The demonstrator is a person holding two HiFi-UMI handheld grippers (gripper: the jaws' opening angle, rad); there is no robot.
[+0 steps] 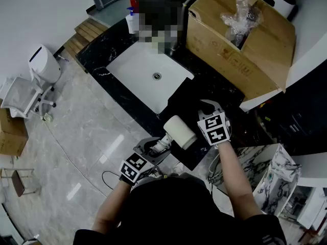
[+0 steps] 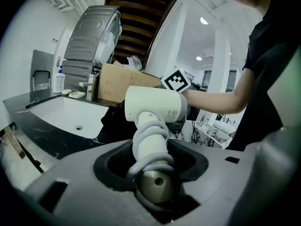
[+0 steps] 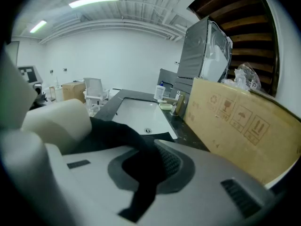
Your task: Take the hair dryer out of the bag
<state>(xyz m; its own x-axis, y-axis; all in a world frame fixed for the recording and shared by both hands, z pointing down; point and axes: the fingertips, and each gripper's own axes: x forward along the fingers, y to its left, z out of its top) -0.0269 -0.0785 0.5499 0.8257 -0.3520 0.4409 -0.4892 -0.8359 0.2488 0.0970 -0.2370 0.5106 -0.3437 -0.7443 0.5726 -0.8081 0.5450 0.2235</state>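
Observation:
The white hair dryer (image 1: 180,131) is held over the front edge of the black counter. My left gripper (image 1: 156,148) is shut on its handle, which has the grey cord wound round it (image 2: 149,140). In the left gripper view the dryer's head (image 2: 155,105) stands above the jaws. The black bag (image 2: 115,119) hangs behind and below the dryer's head. My right gripper (image 1: 210,106) is just right of the dryer and shut on a fold of the black bag (image 3: 117,135). In the right gripper view the dryer (image 3: 56,119) shows at the left, above that cloth. In the head view the bag hardly stands out from the dark counter.
A white sink (image 1: 148,75) is set in the black counter (image 1: 102,55) beyond the dryer. A large open cardboard box (image 1: 240,40) with crumpled plastic stands at the right. A soap bottle (image 1: 132,19) is at the back. On the floor stand a white appliance (image 1: 43,63) and a chair (image 1: 20,98).

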